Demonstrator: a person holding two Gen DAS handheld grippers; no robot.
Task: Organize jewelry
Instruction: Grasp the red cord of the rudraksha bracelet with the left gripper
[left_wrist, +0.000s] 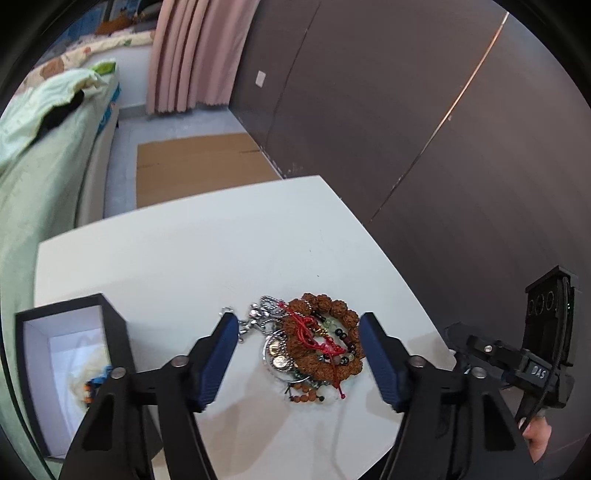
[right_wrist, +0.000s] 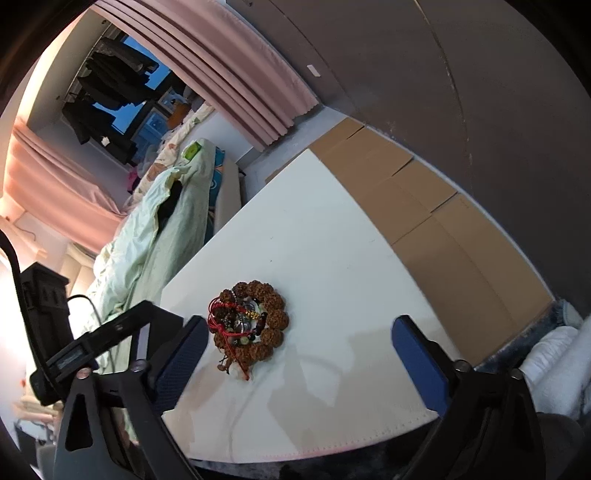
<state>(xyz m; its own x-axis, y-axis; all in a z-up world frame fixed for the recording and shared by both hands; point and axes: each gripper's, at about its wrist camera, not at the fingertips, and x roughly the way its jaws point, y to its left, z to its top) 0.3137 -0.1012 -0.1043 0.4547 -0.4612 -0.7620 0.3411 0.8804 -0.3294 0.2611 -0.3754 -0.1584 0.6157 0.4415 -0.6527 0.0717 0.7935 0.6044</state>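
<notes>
— Jewelry sits where, then?

— Start big: the white worktop (left_wrist: 207, 251) carries everything. At its left edge stands a black box (left_wrist: 70, 369), open, white inside, with something pale and a bit of blue and orange at its bottom. The jewelry pile (left_wrist: 314, 343) lies in a heap toward the worktop's near side, well apart from the box — a brown bead bracelet (left_wrist: 328, 310) ringing red cord (left_wrist: 306, 328), a silver chain (left_wrist: 258, 317) and small dark beads.

— And the fingers?

— The left gripper (left_wrist: 299, 354) is spread wide, its blue fingers (left_wrist: 218, 358) flanking the pile, holding nothing. The right gripper (right_wrist: 299, 365) is also wide apart and empty — the pile (right_wrist: 251, 325) lies just beside its left finger.
</notes>
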